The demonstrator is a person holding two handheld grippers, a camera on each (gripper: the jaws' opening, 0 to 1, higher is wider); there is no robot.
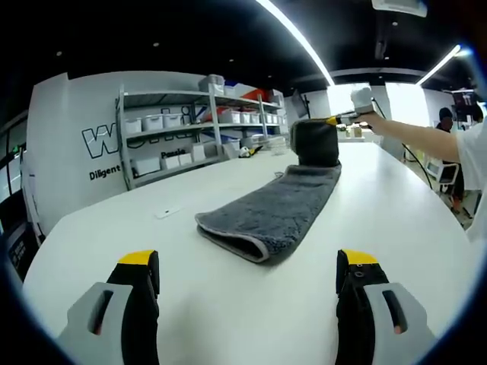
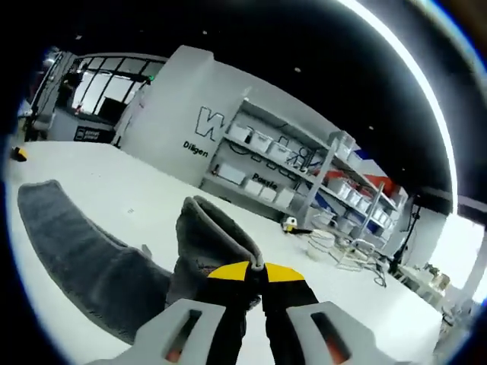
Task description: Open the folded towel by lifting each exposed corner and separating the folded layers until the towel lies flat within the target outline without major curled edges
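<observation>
Left gripper view: a white worktop (image 1: 396, 228) is seen, with shelving (image 1: 198, 129) of white bins behind it against a lettered wall (image 1: 76, 137). A grey towel (image 1: 274, 209) is laid across the worktop, its near end folded and its far end raised off the surface. The left hand-held gripper (image 1: 247, 277) is held released, jaws wide apart, near the fold but not touching it. In the right gripper view, the right hand-held gripper (image 2: 255, 275) is clenched on the towel's lifted end.
</observation>
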